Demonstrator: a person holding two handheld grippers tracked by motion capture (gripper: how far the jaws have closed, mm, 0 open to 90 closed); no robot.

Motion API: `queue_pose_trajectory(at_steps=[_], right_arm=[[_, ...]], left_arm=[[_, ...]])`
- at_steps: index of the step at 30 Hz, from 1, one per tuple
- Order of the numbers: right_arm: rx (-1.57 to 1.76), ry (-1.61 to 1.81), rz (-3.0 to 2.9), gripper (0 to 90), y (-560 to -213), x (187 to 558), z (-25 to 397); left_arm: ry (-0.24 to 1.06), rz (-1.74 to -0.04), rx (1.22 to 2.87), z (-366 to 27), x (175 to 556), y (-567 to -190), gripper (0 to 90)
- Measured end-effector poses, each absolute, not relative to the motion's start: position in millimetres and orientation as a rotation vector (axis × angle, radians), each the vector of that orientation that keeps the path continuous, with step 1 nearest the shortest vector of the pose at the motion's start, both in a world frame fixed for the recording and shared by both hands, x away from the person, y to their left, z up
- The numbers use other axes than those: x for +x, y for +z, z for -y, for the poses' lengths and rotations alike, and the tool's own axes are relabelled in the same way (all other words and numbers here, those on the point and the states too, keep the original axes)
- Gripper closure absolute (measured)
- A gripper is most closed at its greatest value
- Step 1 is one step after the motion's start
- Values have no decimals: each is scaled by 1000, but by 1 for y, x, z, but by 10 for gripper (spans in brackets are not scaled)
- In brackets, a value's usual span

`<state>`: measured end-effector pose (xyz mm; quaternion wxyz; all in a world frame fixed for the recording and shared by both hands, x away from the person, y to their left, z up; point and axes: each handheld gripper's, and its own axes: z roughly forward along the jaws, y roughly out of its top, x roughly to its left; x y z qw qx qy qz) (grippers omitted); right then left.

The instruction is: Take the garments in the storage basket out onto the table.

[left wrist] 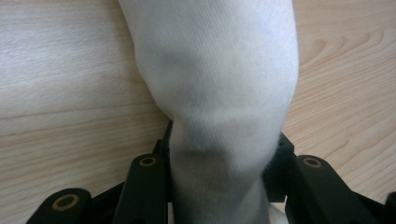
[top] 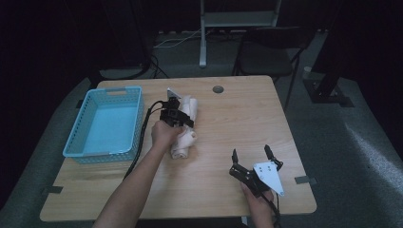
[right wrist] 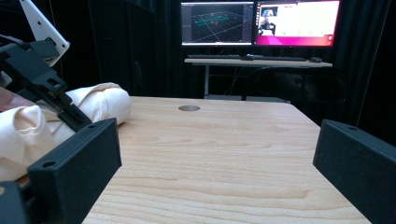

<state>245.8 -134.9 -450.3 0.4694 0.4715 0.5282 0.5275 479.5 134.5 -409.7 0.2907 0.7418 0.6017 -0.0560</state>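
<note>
Pinching cloth roll [top: 184,128] w/ left gripper [top: 177,115], blue basket [top: 110,122] just beside; right gripper [top: 252,156] spread.

Rolled cream cloth [top: 184,128] lies mid-table, left gripper [top: 177,115] on it. Blue basket [top: 110,122] stands just left of it, narrow gap between. Right gripper [top: 251,155] at near right; bare tabletop [top: 237,118] stretches open ahead of its spread jaws.

Basket [top: 110,122] on the table [top: 228,137] at left, rolled cloth [top: 186,130] just right of it.
</note>
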Motion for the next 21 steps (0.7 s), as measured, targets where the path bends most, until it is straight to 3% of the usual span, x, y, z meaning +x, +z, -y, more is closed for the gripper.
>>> queue_pose_trajectory(at_steps=[21], right_arm=[[1155, 1293, -1296, 3, -450, 246, 135]], left_arm=[[27, -1527, 2025, -123, 471, -417, 612]])
